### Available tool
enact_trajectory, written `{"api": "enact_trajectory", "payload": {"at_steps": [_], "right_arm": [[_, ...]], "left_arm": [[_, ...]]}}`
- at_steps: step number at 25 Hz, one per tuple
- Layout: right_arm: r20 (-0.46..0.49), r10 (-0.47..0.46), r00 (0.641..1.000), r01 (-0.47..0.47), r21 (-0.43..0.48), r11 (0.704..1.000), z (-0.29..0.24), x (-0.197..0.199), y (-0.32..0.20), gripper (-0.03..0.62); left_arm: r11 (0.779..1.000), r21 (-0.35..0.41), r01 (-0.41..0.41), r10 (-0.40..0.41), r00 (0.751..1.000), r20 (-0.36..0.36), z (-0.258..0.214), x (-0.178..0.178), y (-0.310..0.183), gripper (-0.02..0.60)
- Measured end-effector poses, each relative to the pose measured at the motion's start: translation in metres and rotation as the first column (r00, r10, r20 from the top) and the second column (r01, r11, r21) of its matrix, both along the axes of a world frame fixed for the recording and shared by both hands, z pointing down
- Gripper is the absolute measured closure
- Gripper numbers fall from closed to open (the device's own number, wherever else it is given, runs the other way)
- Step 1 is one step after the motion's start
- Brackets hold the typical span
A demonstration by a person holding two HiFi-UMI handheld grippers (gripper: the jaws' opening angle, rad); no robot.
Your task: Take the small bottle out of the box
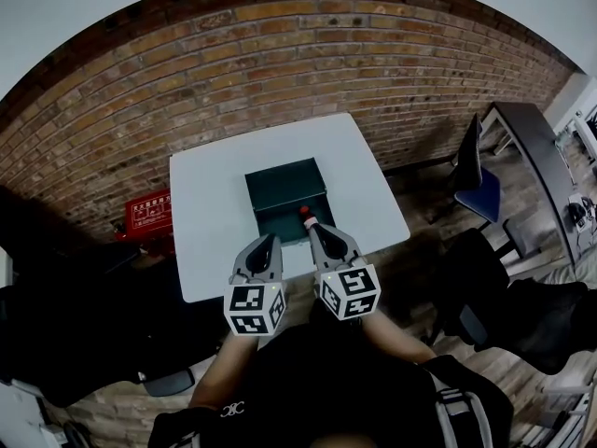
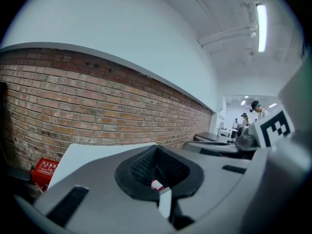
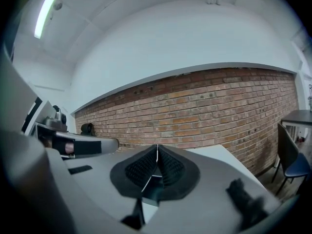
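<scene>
- Head view: a dark green box point(image 1: 280, 187) sat mid-table point(image 1: 201, 241), with the small bottle point(image 1: 305, 215) standing in its near right part.
- The left gripper point(image 1: 267, 241) and right gripper point(image 1: 317, 230) hung over the table's near edge.
- Both pairs of jaws were together and held nothing.

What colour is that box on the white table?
The box is dark green, clearest in the head view.
</scene>
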State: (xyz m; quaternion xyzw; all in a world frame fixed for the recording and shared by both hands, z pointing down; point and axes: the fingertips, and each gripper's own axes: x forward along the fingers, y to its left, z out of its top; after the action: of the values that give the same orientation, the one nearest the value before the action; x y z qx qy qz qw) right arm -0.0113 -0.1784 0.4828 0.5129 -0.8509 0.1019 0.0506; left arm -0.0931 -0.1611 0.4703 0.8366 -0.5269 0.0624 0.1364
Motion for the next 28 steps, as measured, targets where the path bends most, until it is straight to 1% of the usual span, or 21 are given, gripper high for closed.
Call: {"api": "enact_trajectory", "payload": {"at_steps": [11,18,24,28], "right_arm": [[0.017,-0.04,0.999,0.04,-0.004,0.999,-0.008,0.024,-0.093,0.563],[0.029,-0.095,0.995,0.096,-0.014,0.995,-0.009,0.038,-0.144,0.563],[0.035,-0.154,0.987,0.156,-0.043,0.987,-0.001,0.052,-0.184,0.563],[0.034,-0.197,0.98,0.199,-0.064,0.978,0.005,0.059,-0.204,0.563]], "left_arm": [[0.999,-0.002,0.039,-0.039,0.999,0.016,-0.011,0.024,-0.092,0.574],[0.996,-0.015,0.086,-0.086,0.996,0.035,-0.012,0.042,-0.139,0.574],[0.989,-0.042,0.144,-0.142,0.988,0.062,-0.006,0.056,-0.174,0.574],[0.977,-0.064,0.202,-0.198,0.978,0.064,0.0,0.054,-0.187,0.574]]}}
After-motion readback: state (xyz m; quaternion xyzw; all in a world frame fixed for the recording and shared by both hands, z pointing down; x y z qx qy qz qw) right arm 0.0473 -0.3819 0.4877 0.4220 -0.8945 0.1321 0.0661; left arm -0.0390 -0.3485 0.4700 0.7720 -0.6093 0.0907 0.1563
